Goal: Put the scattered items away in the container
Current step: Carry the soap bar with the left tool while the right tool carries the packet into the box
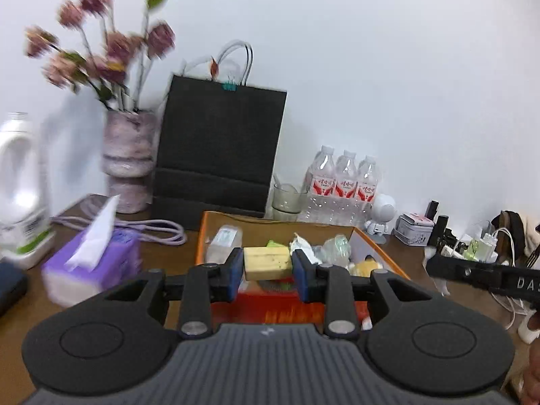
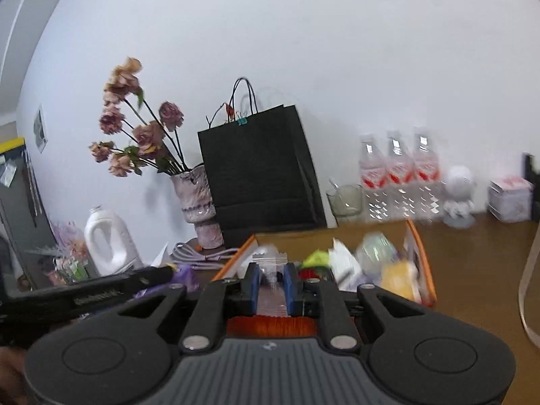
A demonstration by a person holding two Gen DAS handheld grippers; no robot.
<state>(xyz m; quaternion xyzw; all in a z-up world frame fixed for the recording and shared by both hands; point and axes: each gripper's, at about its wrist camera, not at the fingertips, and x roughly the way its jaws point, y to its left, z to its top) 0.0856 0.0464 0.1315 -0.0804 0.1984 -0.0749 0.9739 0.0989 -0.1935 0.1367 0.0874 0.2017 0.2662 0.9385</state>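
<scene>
An orange-rimmed cardboard box [image 1: 216, 217] sits on the brown table, holding several items: a clear bottle, crumpled wrappers and a yellow toy [image 1: 366, 266]. My left gripper [image 1: 267, 263] is shut on a pale yellow block [image 1: 267, 262] and holds it above the box's near side. My right gripper [image 2: 271, 281] is shut on a clear, ridged plastic item [image 2: 270, 270], also over the box [image 2: 418, 236]. The right gripper's arm shows at the right edge of the left wrist view [image 1: 482, 275].
A black paper bag [image 1: 216, 148] stands behind the box, with a vase of dried flowers [image 1: 130, 155] to its left. A purple tissue pack [image 1: 91, 263], a white jug [image 1: 20, 189] and a lilac cable lie left. Three water bottles [image 1: 344, 182], a glass and small clutter stand right.
</scene>
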